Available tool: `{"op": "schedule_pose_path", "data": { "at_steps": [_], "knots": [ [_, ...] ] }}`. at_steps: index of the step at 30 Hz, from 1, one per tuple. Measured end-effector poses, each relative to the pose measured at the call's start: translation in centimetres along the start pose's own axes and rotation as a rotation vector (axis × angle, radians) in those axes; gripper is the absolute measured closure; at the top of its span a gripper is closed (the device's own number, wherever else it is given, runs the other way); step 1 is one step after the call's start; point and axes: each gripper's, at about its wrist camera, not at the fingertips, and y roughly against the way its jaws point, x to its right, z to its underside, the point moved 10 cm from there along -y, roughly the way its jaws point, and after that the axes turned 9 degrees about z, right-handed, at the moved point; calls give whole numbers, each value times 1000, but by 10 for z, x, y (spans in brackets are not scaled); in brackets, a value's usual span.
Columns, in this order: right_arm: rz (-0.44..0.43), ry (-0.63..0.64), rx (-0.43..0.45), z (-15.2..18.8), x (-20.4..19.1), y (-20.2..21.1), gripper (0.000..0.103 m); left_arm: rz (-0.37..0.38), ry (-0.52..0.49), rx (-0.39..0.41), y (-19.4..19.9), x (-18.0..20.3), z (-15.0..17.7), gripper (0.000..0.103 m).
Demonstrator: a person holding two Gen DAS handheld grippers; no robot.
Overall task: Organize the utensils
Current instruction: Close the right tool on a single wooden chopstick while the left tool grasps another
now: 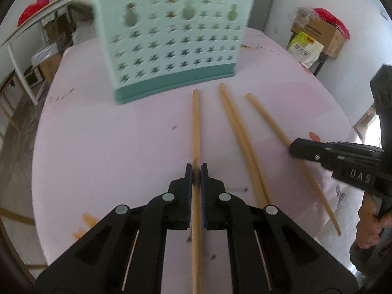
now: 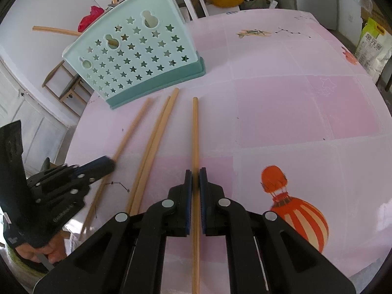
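From the left wrist, the left tool (image 1: pixel 196 174) is pinching one chopstick (image 1: pixel 195 127) that lies on the pink worktop (image 1: pixel 110 147) just short of the teal holder (image 1: pixel 169 41). A pair (image 1: pixel 241 142) sits loose beside it and the right tool (image 1: pixel 297 148) is clamped on the far stick (image 1: pixel 267 118).

From the right wrist, the right tool (image 2: pixel 195 178) is pinching its own stick (image 2: pixel 195 132), so I'd say two are grabbed, the pair (image 2: pixel 156 137) is untouched, and all four visible here have yet to go in the holder (image 2: pixel 137 56).

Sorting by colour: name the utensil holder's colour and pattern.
Mint-green utensil holder, star cut-outs, darker teal base; clearest in right wrist view.
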Motion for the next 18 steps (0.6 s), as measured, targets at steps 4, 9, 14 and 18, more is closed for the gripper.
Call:
{"op": "schedule_pose_path", "data": {
  "at_steps": [4, 9, 14, 18],
  "knots": [
    [18, -14, -10, 6, 14, 7, 97, -14, 35, -20, 14, -18, 15, 98],
    [0, -10, -31, 12, 20, 10, 95, -14, 47, -47, 25, -30, 26, 97],
    [-8, 23, -41, 8, 13, 8, 83, -25, 7, -56, 21, -28, 22, 89],
    [10, 62, -33, 3, 8, 4, 80, -41, -17, -56, 14, -25, 13, 89]
  ]
}}
